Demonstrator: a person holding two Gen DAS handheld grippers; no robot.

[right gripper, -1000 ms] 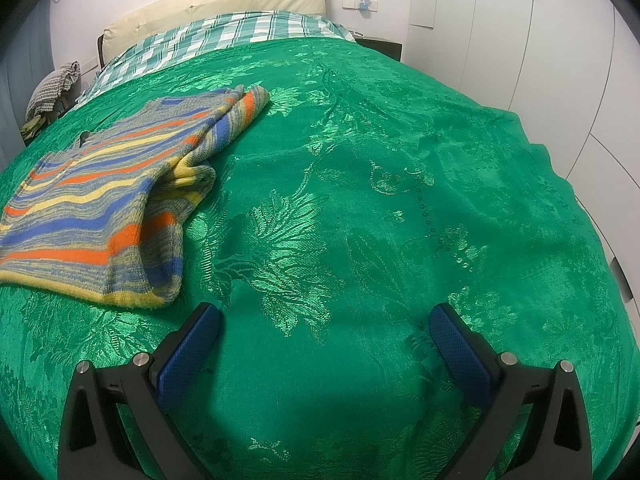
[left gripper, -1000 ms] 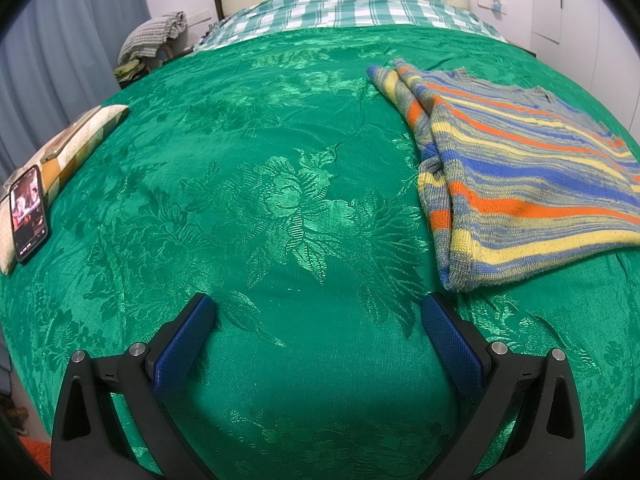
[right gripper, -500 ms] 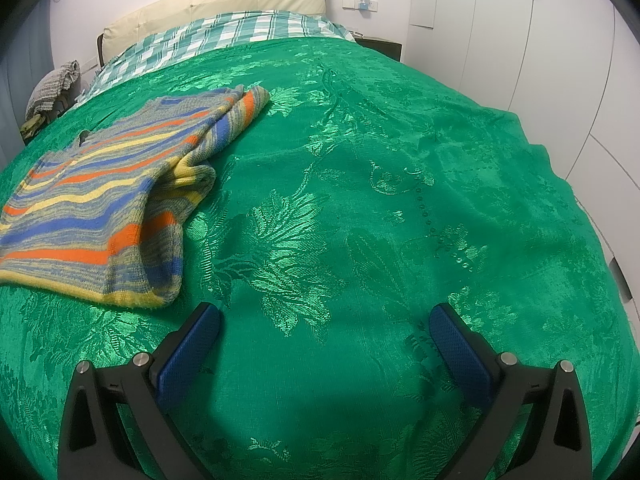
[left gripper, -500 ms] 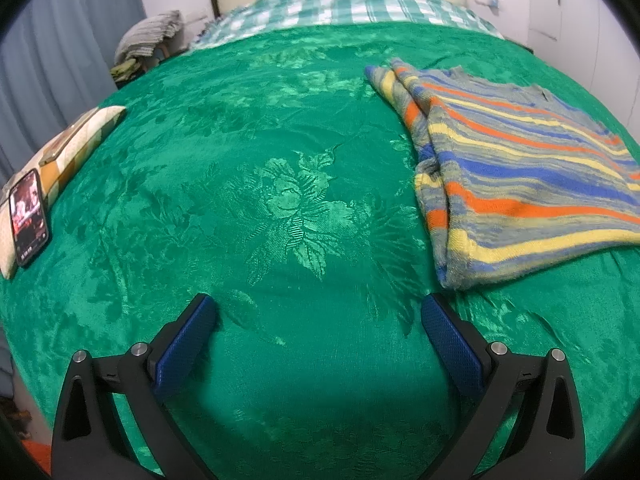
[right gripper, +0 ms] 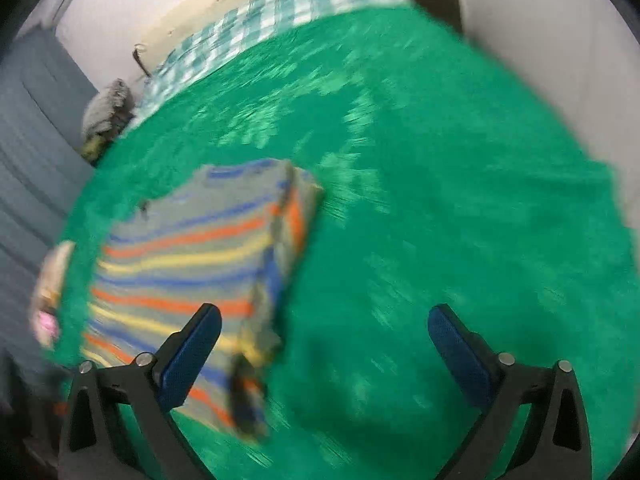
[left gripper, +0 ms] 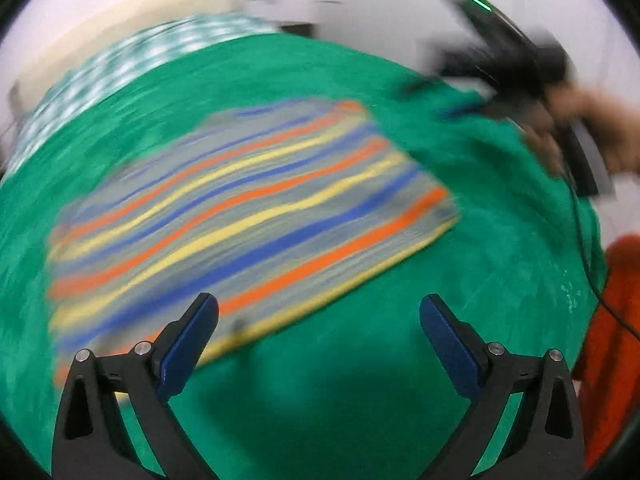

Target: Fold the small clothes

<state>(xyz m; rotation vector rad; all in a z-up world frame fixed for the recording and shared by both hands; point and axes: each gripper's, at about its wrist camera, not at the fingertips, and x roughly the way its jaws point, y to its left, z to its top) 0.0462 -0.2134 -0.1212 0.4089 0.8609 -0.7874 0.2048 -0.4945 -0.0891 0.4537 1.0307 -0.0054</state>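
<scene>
Both fisheye views are evenly and softly lit yet heavily smeared by motion blur, so that the glossy green patterned bedspread (left gripper: pixel 360 380) and the orange, yellow and blue striped knitted sweater (left gripper: pixel 240 216) are streaked, while edges are bowed and vignetted black.

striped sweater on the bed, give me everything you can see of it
The striped sweater is a knit-looking top with orange, yellow and blue bands on grey. It lies flat on the green bedspread, partly folded: in the right wrist view a folded layer runs along its right edge. Both views are motion-blurred, so neckline and cuffs cannot be told. Neither the left claw nor the right claw holds it; both are open with nothing between the fingers.
</scene>
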